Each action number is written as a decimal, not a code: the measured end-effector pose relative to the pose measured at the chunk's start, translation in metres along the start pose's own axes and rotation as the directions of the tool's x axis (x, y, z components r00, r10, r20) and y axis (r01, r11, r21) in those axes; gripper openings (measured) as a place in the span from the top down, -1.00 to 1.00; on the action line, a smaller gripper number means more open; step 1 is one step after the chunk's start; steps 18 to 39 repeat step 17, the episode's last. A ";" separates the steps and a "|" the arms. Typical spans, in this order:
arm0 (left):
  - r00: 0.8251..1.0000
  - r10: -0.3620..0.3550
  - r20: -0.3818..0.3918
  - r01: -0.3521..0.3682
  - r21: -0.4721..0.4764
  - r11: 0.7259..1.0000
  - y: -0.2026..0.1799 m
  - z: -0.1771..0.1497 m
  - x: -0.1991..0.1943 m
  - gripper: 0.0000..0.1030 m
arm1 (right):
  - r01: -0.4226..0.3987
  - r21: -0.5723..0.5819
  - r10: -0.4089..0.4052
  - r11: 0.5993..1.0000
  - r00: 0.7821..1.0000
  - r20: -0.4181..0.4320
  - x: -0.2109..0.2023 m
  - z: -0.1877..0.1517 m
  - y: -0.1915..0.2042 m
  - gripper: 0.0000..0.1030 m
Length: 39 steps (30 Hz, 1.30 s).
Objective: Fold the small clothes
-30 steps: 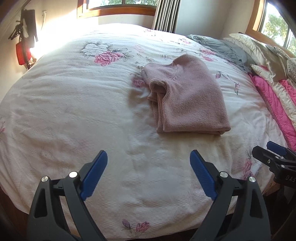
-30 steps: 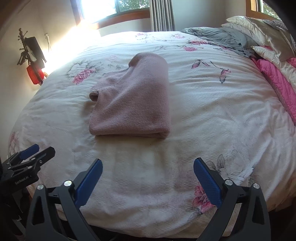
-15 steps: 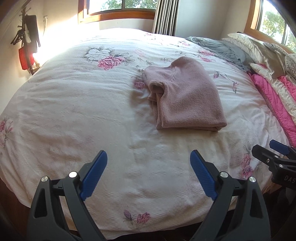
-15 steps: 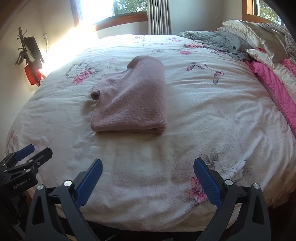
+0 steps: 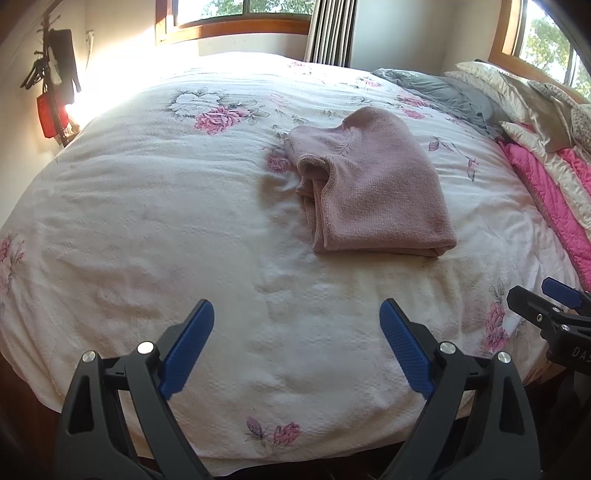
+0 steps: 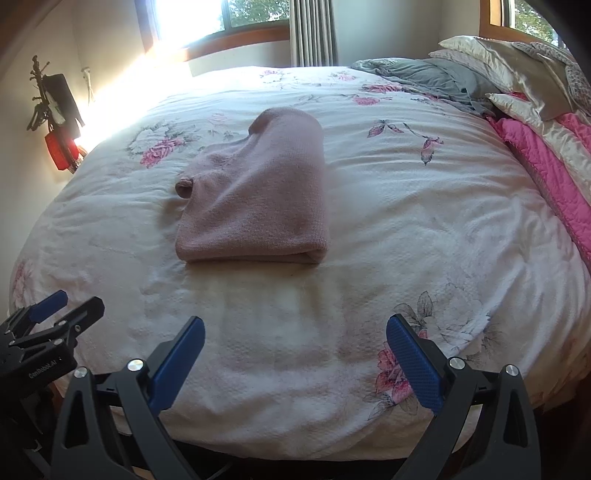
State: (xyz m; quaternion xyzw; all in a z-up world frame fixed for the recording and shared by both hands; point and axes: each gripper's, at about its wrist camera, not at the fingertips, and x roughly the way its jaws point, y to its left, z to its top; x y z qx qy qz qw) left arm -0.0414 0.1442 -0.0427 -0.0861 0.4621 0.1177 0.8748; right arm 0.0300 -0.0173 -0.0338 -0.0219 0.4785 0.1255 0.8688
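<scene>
We note a dusty-pink knit garment [image 5: 373, 184] folded into a thick, roughly rectangular bundle, lying near the middle of the bed; its long axis runs from the near edge of the bed toward the far window; the straight folded edge faces us, the narrower rounded end points away; a rolled sleeve opening [image 6: 183, 187] sticks out on the left side; the fabric is a fine waffle or rib knit, soft and matte.

It rests on a white textured bedspread [image 5: 147, 221] printed with pink roses and grey leaves, lightly rumpled; nothing lies between the garment and us.

To the right we see a grey crumpled cloth [image 6: 424, 79], cream satin pillows [image 6: 491, 55] and a bright pink quilted cover [image 6: 546, 162], all well apart from the garment; on the left wall hang dark hangers and a red item [image 5: 51, 114]; beyond, a wood-framed window [image 5: 236, 22] and striped curtain.

Left gripper [image 5: 297, 347] spread wide, blue ribbed pads empty, above the near bedspread; right gripper [image 6: 295, 360] likewise wide apart, holding nothing; each shows at the edge of the other's view.
</scene>
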 end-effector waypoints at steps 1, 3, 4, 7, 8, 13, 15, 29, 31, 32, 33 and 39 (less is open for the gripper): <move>1.000 0.002 0.001 -0.002 0.000 1.000 0.000 0.000 0.000 -0.76 | 0.002 0.000 -0.002 1.000 1.000 -0.001 0.000 0.000 0.000 -0.92; 1.000 0.001 0.001 -0.001 0.001 1.000 0.000 0.000 0.000 -0.76 | 0.003 -0.002 -0.003 1.000 1.000 0.001 0.001 0.000 0.000 -0.92; 1.000 0.001 0.000 -0.001 0.001 1.000 0.000 0.000 0.000 -0.76 | 0.006 -0.002 -0.006 1.000 1.000 0.004 0.001 0.000 0.000 -0.92; 1.000 0.002 0.001 -0.002 0.000 1.000 0.000 0.000 0.000 -0.76 | 0.003 0.010 -0.003 1.000 1.000 0.010 0.002 0.000 -0.001 -0.92; 1.000 0.002 0.000 -0.002 0.001 1.000 0.000 0.000 0.000 -0.76 | 0.003 0.013 -0.003 1.000 1.000 0.013 0.002 0.000 -0.002 -0.92; 1.000 -0.001 -0.007 0.001 -0.004 1.000 0.002 0.001 0.002 -0.76 | 0.024 0.017 -0.024 1.000 1.000 0.002 0.005 -0.001 -0.003 -0.92; 1.000 -0.002 -0.009 0.002 -0.007 1.000 0.002 0.001 0.003 -0.76 | 0.011 0.026 -0.011 1.000 1.000 -0.008 0.006 -0.001 -0.005 -0.92; 1.000 -0.001 -0.008 0.001 -0.007 1.000 0.003 0.000 0.003 -0.76 | 0.012 0.028 -0.012 1.000 1.000 -0.012 0.007 -0.002 -0.005 -0.92; 1.000 -0.001 -0.008 0.001 -0.007 1.000 0.003 0.000 0.003 -0.76 | 0.012 0.028 -0.012 1.000 1.000 -0.012 0.007 -0.002 -0.005 -0.92; 1.000 -0.001 -0.008 0.001 -0.007 1.000 0.003 0.000 0.003 -0.76 | 0.012 0.028 -0.012 1.000 1.000 -0.012 0.007 -0.002 -0.005 -0.92; 1.000 -0.001 -0.008 0.001 -0.007 1.000 0.003 0.000 0.003 -0.76 | 0.012 0.028 -0.012 1.000 1.000 -0.012 0.007 -0.002 -0.005 -0.92; 1.000 -0.001 -0.008 0.001 -0.007 1.000 0.003 0.000 0.003 -0.76 | 0.012 0.028 -0.012 1.000 1.000 -0.012 0.007 -0.002 -0.005 -0.92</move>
